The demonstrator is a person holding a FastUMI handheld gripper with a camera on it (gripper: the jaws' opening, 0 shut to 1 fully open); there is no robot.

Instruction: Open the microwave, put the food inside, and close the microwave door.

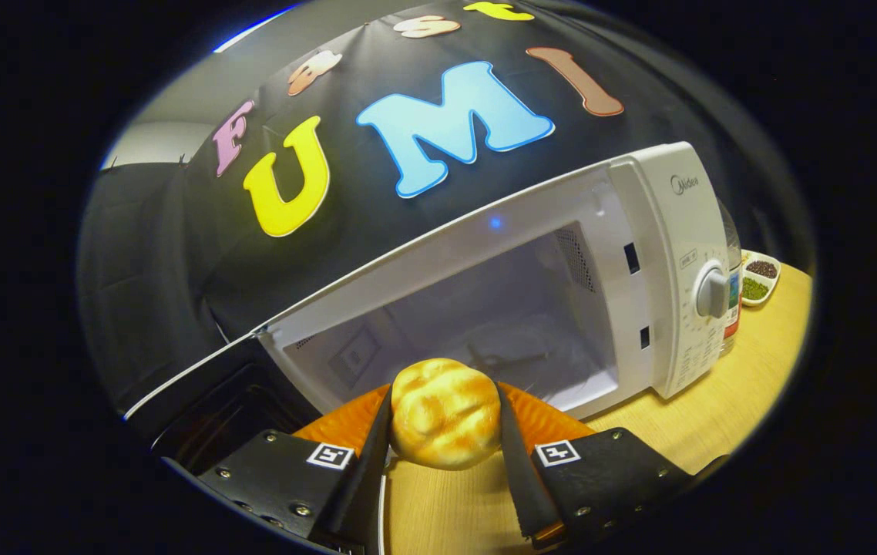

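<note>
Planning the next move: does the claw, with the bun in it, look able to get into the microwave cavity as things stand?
Probably yes: the claw grips the bun, the microwave door is swung open, and nothing blocks the cavity ahead.

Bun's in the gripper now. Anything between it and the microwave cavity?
Nothing visible. The gripper is shut on the bun, the microwave door is swung open beside the fingers, and the cavity lies straight ahead.

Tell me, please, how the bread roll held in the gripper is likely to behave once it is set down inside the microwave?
The bread roll, pinched between both fingers, looks puffy, so probably light and squashable. Its domed shape may rock or roll slightly when released in the open microwave.
</note>
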